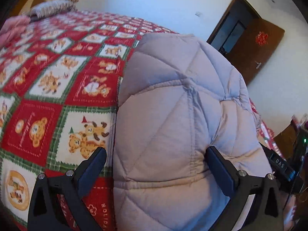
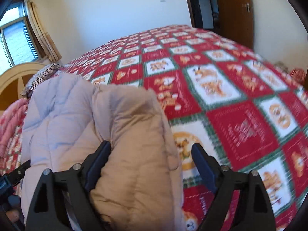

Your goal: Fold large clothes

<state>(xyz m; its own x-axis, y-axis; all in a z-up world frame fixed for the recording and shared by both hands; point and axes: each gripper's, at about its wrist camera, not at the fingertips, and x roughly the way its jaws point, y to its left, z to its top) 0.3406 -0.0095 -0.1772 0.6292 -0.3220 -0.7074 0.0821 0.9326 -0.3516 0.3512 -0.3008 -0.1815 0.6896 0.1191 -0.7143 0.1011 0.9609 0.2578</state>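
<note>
- Bedroom scene, seen from two cameras looking along hand-held grippers toward a bed.
- A bedspread (image 1: 48,88) covered the bed – red and white squares with green borders, printed with teddy bears and holiday lettering.
- A padded jacket (image 1: 173,115), pale grey-beige with diamond quilting, lay bunched on the bedspread at the near edge of the bed.
- The left gripper (image 1: 156,152) had its jaws wide apart. The jacket's stitched hem sat between them, with the right-hand finger against the fabric and the left-hand finger clear of it, over the bedspread.
- The right gripper (image 2: 151,146) also had its jaws wide apart. A thick fold of the jacket (image 2: 115,134) lay between them, touching the left-hand finger; the right-hand finger stood off the fabric, above the bedspread. Neither pair of pads pinched the cloth.
- In the right view the scene was smeared by motion blur.
- A striped pillow (image 1: 52,6) and some pink bedding (image 1: 13,28) lay at the head of the bed, next to a cream headboard (image 2: 17,75).
- Behind the bed – a white wall, a brown wooden door (image 1: 256,53) standing open, and a window (image 2: 15,38) with yellow curtains.
</note>
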